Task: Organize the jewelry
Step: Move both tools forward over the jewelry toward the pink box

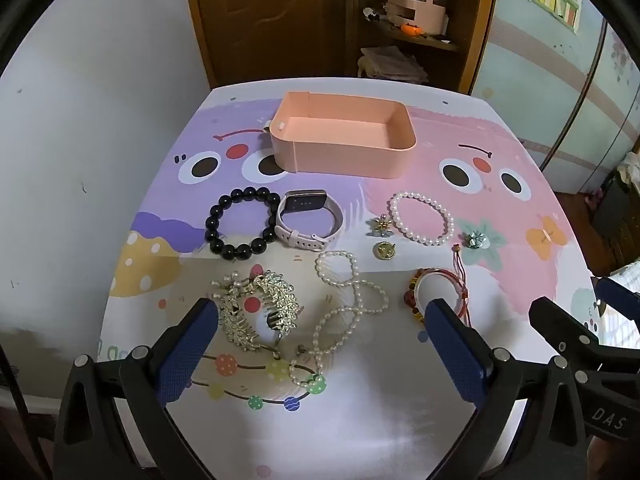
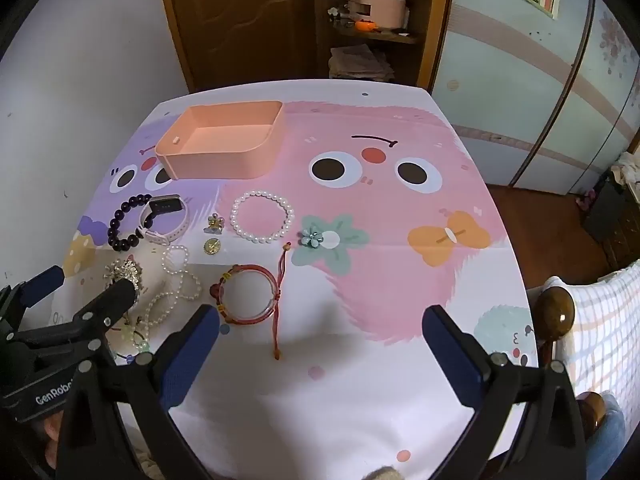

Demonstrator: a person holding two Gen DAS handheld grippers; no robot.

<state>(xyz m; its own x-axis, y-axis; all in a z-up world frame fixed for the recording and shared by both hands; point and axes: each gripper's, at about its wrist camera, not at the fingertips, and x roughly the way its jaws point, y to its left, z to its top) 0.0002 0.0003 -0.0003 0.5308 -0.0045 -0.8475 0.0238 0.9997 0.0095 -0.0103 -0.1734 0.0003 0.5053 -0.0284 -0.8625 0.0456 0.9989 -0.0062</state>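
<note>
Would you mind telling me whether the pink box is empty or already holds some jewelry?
Empty. The pink box shows only its bare floor in both views, and every piece still lies on the table outside it.

Both wrist cameras look steeply down and forward along their own fingers over the near edge of the worktop (image 1: 520, 184), toward the brown door; the left view sits over the left half, the right view over the right half; both share the pink box (image 1: 344, 136) and each catches the other gripper at its side edge
</note>
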